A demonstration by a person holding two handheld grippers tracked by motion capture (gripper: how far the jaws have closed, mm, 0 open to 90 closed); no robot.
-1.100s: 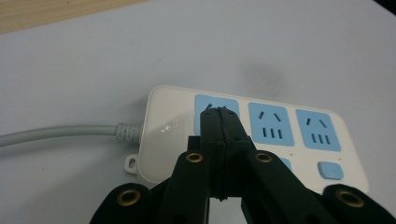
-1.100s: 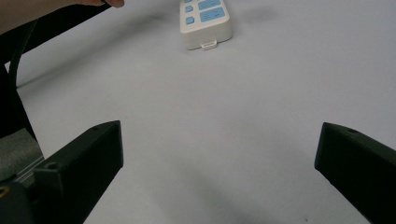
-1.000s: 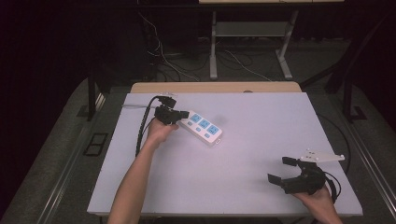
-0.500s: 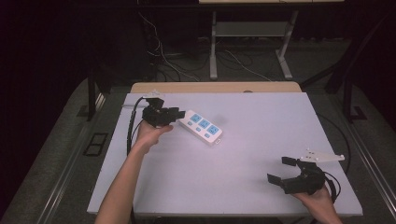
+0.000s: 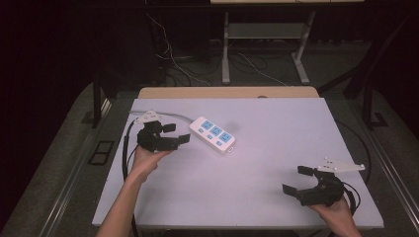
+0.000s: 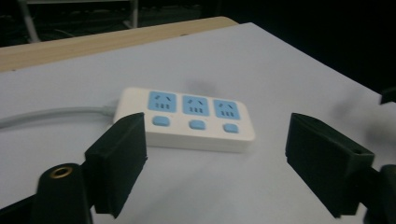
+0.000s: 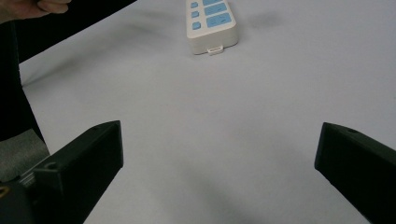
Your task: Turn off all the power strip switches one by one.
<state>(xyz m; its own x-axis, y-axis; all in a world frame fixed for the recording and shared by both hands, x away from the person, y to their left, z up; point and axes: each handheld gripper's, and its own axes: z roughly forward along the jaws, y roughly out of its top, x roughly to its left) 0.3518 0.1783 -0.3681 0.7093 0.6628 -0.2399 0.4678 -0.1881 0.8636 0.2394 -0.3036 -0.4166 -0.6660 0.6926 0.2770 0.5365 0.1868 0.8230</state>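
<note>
White power strip (image 5: pixel 215 134) lies on the far-left part of the surface (image 5: pixel 257 187). Left hand-held gripper (image 5: pixel 174 134) has just let go and backed off left, jaws spread and empty. Right hand-held gripper (image 5: pixel 299 180) waits released, near right.

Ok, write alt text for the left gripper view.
A white power strip with three blue sockets lies on a white table, just beyond the left gripper, whose black jaws stand open and empty. Its grey cord trails left.
</note>
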